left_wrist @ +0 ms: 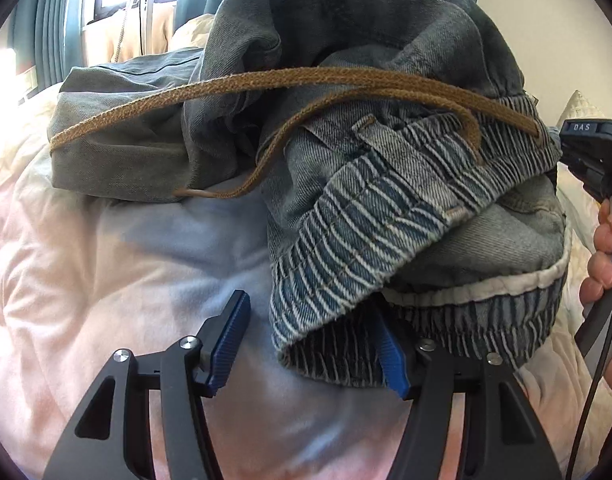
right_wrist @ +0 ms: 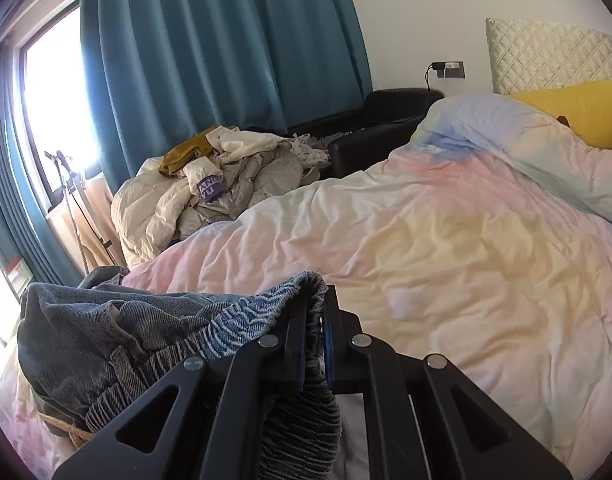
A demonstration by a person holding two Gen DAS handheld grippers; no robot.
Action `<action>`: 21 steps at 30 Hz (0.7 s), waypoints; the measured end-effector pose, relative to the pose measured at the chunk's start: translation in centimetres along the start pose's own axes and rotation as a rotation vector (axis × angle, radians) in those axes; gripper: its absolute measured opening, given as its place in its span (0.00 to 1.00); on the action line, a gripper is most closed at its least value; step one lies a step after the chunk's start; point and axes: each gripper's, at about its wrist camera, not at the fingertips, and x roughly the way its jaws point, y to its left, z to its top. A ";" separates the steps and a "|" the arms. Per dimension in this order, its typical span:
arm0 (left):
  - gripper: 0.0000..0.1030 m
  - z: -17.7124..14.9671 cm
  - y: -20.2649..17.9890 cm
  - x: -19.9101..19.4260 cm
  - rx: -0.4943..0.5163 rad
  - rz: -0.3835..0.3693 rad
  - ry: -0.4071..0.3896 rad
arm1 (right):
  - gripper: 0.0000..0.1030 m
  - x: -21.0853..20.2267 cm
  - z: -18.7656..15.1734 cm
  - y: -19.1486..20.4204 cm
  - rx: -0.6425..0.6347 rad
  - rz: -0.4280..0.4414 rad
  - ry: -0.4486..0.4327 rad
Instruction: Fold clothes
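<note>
Pastel duvet (right_wrist: 446,240) mostly bare; laundry heap (right_wrist: 210,192) far left. Right gripper (right_wrist: 314,320) clamped on jeans (left_wrist: 346,120) waistband; left gripper (left_wrist: 310,344) spread wide, gripping nothing, waistband draped over its right finger.

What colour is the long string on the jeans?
The drawstring is tan-brown. It shows best in the left wrist view, lying across the grey-blue jeans.

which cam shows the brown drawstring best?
Left wrist: the drawstring loops in full across the jeans. Right wrist catches only a short bit at the lower left, under the denim.
</note>
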 end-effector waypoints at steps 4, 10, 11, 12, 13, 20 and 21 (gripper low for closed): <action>0.54 0.1 0.2 1.0 -0.015 -0.002 0.001 | 0.06 1.4 -0.8 -0.7 0.021 0.007 0.041; 0.37 -0.2 -0.2 0.9 0.000 0.014 -0.026 | 0.06 1.4 -1.3 -0.5 0.005 0.002 0.040; 0.26 -0.2 0.0 0.8 -0.009 0.022 -0.030 | 0.06 1.2 -1.3 -0.4 -0.002 0.001 0.038; 0.26 -0.2 0.2 0.7 -0.018 0.031 -0.033 | 0.06 1.0 -1.4 -0.2 -0.010 0.000 0.036; 0.24 -0.2 0.4 0.5 -0.031 0.023 -0.037 | 0.06 0.9 -1.4 0.0 -0.018 -0.002 0.034; 0.10 -0.7 0.9 -1.9 -0.051 0.023 -0.060 | 0.06 -0.3 -1.7 0.7 -0.057 -0.010 0.028; 0.10 -0.8 1.0 -2.2 -0.052 0.026 -0.062 | 0.06 -0.4 -1.7 0.8 -0.064 -0.011 0.029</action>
